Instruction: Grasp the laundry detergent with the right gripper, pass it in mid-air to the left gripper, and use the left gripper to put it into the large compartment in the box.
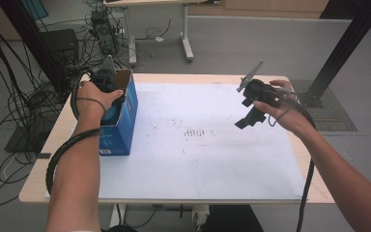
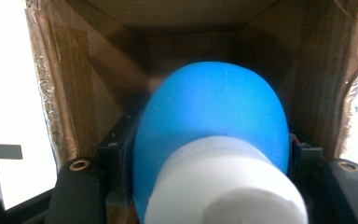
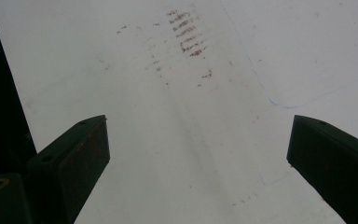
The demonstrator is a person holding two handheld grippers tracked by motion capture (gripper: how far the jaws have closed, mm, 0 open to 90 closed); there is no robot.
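A blue bottle (image 2: 209, 112) with a white screw cap (image 2: 223, 186) sits between the jaws of my left gripper (image 2: 209, 154), which is shut on its sides. The bottle is inside an open cardboard box (image 2: 88, 84), brown within. From above, the box (image 1: 125, 121) is blue outside and stands at the table's left edge. My left gripper (image 1: 108, 92) reaches into its top, where a sliver of the bottle (image 1: 111, 115) shows below the hand. My right gripper (image 1: 249, 120) hovers over the right part of the table, open, with nothing between its jaws (image 3: 198, 140).
A white sheet (image 1: 198, 159) covers most of the wooden table (image 1: 314, 188), with brown smudges (image 1: 195, 132) near its middle. Cables and a desk leg (image 1: 187, 46) lie on the floor behind. A black post (image 1: 348, 43) rises at the far right.
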